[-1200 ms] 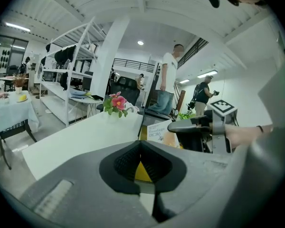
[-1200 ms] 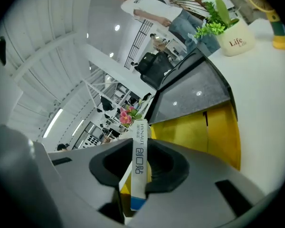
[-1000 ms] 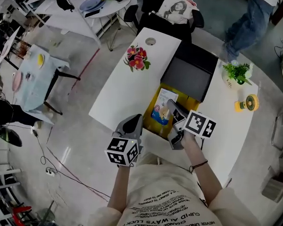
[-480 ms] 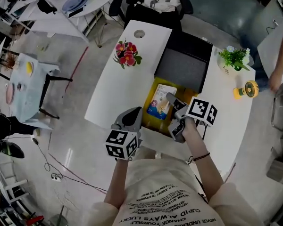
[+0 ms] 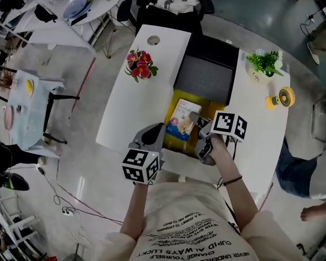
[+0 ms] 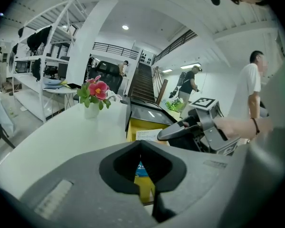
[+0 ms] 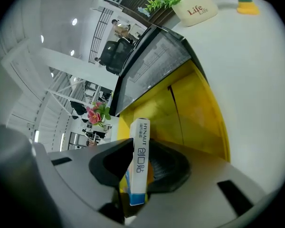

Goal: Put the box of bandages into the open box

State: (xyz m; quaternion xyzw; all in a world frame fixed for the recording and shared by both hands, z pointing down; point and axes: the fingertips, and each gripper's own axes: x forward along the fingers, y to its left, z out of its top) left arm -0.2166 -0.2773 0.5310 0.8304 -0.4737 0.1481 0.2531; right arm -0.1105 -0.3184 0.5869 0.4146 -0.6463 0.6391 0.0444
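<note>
The bandage box, white and blue with a picture on its face, hangs over the yellow inside of the open box. My right gripper is shut on it. In the right gripper view the bandage box stands edge-on between the two jaws, in front of the open box's yellow wall. My left gripper hovers at the table's near edge, left of the open box, with its jaws together and nothing in them. The left gripper view shows the bandage box under the right gripper's finger.
The open box's black lid stands up at its far side. Red flowers sit far left on the white table. A potted plant and a small yellow fan are at the right.
The head camera has shifted. My right gripper keeps the bandage box over the open box with little movement. The left gripper stays put. People at the right have walked on.
</note>
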